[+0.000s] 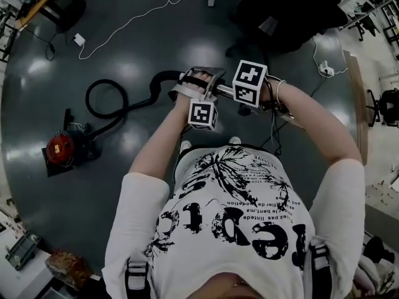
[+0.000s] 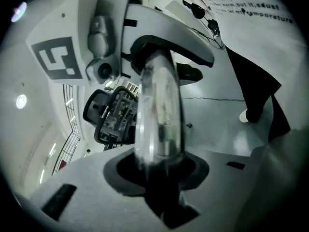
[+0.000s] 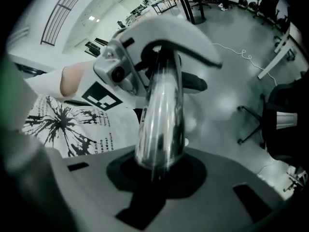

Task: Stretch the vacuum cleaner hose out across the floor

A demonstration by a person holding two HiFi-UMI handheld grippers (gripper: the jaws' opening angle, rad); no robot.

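at the centre of the head view both grippers sit on the same chrome wand tube (image 1: 225,92), facing each other along it. left gripper (image 2: 159,164) is clamped on the tube, which sits in the notch between its jaws. right gripper (image 3: 157,170) is the same, closed round the tube a bit further along. the hose (image 1: 153,87) is not stretched yet: it lies on the dark floor (image 1: 187,36) at left centre, runs from the tube end down to the vacuum cleaner (image 1: 59,148) at lower left, and has one full round loop in it

step in hand, as i judge it: haul the wand away from the cleaner so the loop opens. to do it well, keep both grips tight so the smooth tube can't twist or slip, and pull toward the right of the frame, low and steady with no jerk, so the loop unrolls instead of kinking and the cleaner doesn't get dragged or tipped. stay clear of the white cable (image 1: 134,18) at the top

counts: 1 vacuum cleaner, 1 hose with 1 loop, 1 chrome tube, 2 grippers, 2 marker cubes in the head view, 2 white cables on the floor (upper left and upper right)
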